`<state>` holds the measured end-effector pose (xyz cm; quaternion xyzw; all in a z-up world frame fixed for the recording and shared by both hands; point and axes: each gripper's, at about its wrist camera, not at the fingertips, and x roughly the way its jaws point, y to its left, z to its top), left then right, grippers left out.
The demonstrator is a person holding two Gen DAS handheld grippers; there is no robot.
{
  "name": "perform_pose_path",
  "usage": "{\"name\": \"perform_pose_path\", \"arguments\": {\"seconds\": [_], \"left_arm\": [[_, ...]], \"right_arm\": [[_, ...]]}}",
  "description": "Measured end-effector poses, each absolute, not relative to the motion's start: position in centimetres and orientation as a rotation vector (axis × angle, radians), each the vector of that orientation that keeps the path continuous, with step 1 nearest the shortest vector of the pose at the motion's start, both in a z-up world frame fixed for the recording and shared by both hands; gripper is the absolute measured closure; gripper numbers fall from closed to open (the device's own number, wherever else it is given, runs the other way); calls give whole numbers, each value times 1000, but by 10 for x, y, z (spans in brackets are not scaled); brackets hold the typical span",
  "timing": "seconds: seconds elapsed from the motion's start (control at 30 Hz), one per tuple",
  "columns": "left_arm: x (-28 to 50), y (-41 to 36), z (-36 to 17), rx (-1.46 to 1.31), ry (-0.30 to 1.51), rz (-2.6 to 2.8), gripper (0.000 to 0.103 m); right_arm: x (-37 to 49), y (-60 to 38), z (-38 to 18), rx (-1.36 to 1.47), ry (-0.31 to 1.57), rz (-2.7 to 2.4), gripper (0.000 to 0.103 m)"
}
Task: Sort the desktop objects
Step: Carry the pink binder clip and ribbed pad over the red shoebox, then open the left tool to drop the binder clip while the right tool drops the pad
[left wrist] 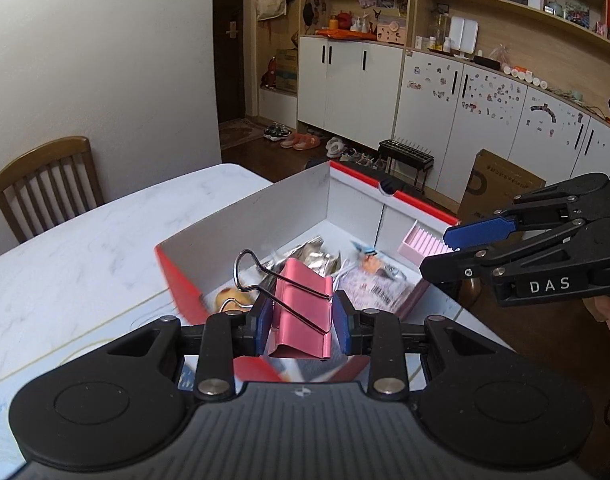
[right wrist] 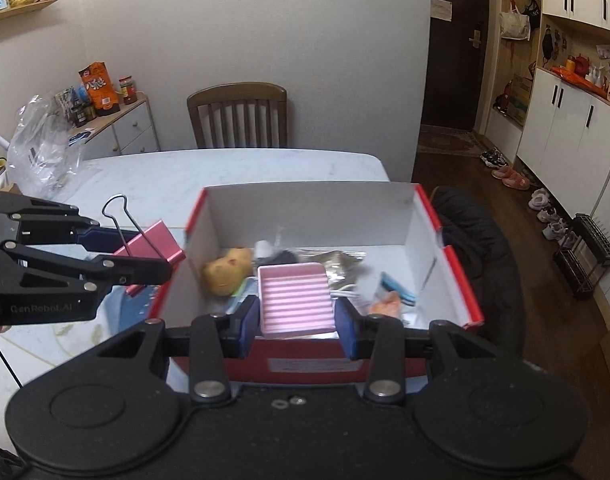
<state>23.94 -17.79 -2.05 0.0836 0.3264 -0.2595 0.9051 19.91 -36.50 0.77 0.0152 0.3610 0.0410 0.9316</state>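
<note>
1. Left gripper (left wrist: 303,318) of mine is pinched on a large pink metal binder clip (left wrist: 301,300), my blue pads (left wrist: 265,318) pressing its two flat sides; its wire handles stick out toward 11 o'clock in my left wrist view.
2. Right gripper (right wrist: 297,320) is pinched on a pink ridged plastic tray (right wrist: 295,300), pads on its two long edges.
3. I judge the clip light, stiff and smooth. Painted metal can slide in the pads, so the flat faces are the right hold, not the springy wire loops.
4. I judge the tray light and rigid but thin-walled. A grip across its rim near the middle suits it; a hard squeeze might flex it.
5. Ahead of both grippers, at 12 o'clock, stands the red-edged white cardboard box (right wrist: 421,240), open on top and already holding a tan soft toy (right wrist: 227,270), foil packets and printed wrappers.
6. Seen from my right wrist, the clip hangs at 9 o'clock, just outside the box's left wall, above the white marble-patterned table (left wrist: 85,240). The tray sits over the box's near wall.
</note>
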Motion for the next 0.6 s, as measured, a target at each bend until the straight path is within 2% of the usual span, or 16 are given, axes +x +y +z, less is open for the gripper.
{"name": "perform_pose_path", "arguments": {"seconds": [0.37, 0.6], "left_arm": [[291, -219, -34, 208, 748, -534, 72], [324, -235, -53, 263, 809, -519, 72]], "right_arm": [[235, -398, -11, 17, 793, 105, 63], [267, -394, -30, -5, 890, 170, 63]]}}
